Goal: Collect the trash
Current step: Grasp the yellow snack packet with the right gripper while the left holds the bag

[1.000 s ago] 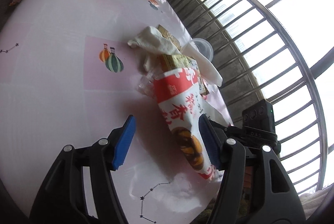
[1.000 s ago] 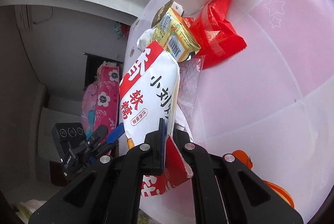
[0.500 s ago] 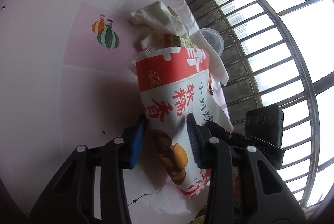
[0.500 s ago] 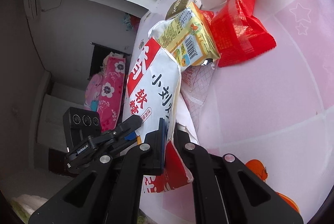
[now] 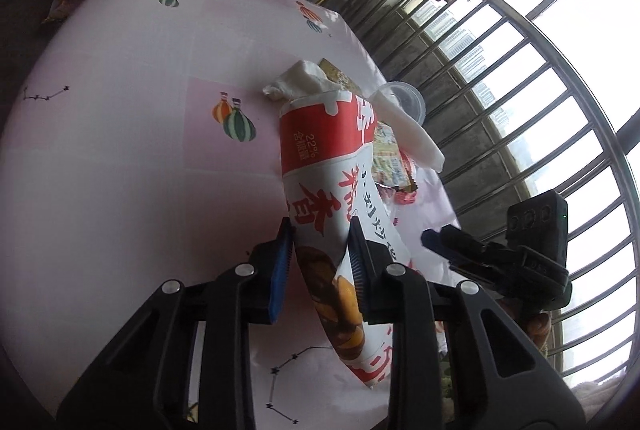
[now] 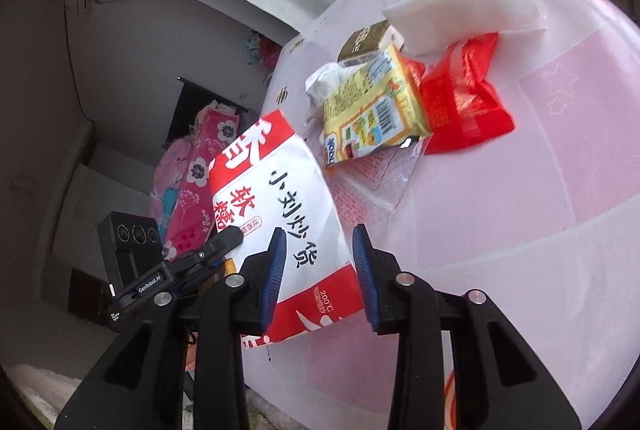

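Left wrist view: left gripper (image 5: pixel 320 250) has just closed on the chestnut bag (image 5: pixel 320 165) — light, crinkly, slippery; right gripper (image 6: pixel 318 262) just opened — bag between, unpinched, at the table (image 5: pixel 120 149) edge.

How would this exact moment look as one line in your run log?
left gripper: closing onto chestnut bag | right gripper: just opened, bag between jaws | table: wrappers remain

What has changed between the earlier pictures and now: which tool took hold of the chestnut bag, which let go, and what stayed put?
The left tool has just been closing and now pinches the red-and-white chestnut bag. The right tool, clamped on the bag's edge before, has just been opening; the bag lies between its pads, released. The yellow packet, red wrapper and white foam sheet stayed on the table.
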The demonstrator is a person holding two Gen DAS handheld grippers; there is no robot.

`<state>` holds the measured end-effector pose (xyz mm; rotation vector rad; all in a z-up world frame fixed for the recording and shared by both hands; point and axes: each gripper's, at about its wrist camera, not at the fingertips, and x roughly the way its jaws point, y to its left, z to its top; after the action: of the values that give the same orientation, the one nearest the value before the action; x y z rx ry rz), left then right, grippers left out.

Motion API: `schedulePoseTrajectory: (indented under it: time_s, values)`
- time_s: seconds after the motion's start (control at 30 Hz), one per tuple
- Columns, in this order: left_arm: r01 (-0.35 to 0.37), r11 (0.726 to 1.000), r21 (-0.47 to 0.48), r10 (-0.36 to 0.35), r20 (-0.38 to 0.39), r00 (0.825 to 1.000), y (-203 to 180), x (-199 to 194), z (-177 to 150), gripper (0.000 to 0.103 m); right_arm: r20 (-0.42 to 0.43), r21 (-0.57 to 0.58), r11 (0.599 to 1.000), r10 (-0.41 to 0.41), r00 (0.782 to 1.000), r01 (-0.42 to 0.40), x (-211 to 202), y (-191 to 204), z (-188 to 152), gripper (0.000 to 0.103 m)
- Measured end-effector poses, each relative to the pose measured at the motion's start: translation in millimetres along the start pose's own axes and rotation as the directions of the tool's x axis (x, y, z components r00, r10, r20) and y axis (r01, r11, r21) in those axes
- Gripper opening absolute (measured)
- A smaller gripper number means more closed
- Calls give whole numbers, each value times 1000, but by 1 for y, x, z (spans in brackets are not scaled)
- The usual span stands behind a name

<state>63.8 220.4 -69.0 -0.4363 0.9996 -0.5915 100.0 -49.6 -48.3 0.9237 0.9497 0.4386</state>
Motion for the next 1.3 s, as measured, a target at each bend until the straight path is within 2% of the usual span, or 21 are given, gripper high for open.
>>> schedulePoseTrajectory:
  time_s: [0.07,0.2,0.37,0.53,0.63,0.7,0.73,0.77,0.87,1.1,1.3]
  values:
    - [-18,1000,-3,18,1,1000,7,-2,1,25,30,5,1000,-21,999,21,-7,-2,8,36]
    - [-48,999,-25,48,-1,999,20,0,5,26,81,-34,990,-134,988,137,-14,0,24,38]
    - [-45,999,-25,45,-1,999,27,6,7,27,118,-105,953,-271,955,283,-2,9,45,43]
    - [-43,999,-24,43,-12,999,32,10,9,28,109,-132,925,-344,933,356,15,9,55,43]
    - [-37,999,-29,37,-17,999,34,11,8,28,100,-137,920,-357,929,369,23,8,56,43]
    - [-32,999,-29,32,-17,999,35,11,8,28,101,-148,912,-371,923,382,26,9,53,37]
    - [-29,999,-30,29,-16,999,34,11,8,28,100,-155,908,-377,921,389,27,10,52,30]
    - [-26,999,-29,25,-15,1000,34,10,8,28,97,-158,907,-379,920,391,27,10,49,23]
    - [-22,1000,-17,22,-2,1000,29,6,9,27,105,-155,912,-366,925,379,22,12,47,14]
    - [-16,1000,26,15,62,998,10,-18,15,24,181,-169,929,-298,937,328,-12,29,42,11]
    - [21,997,78,-30,117,993,-19,-46,21,24,250,-132,960,-208,946,246,-60,30,34,10]
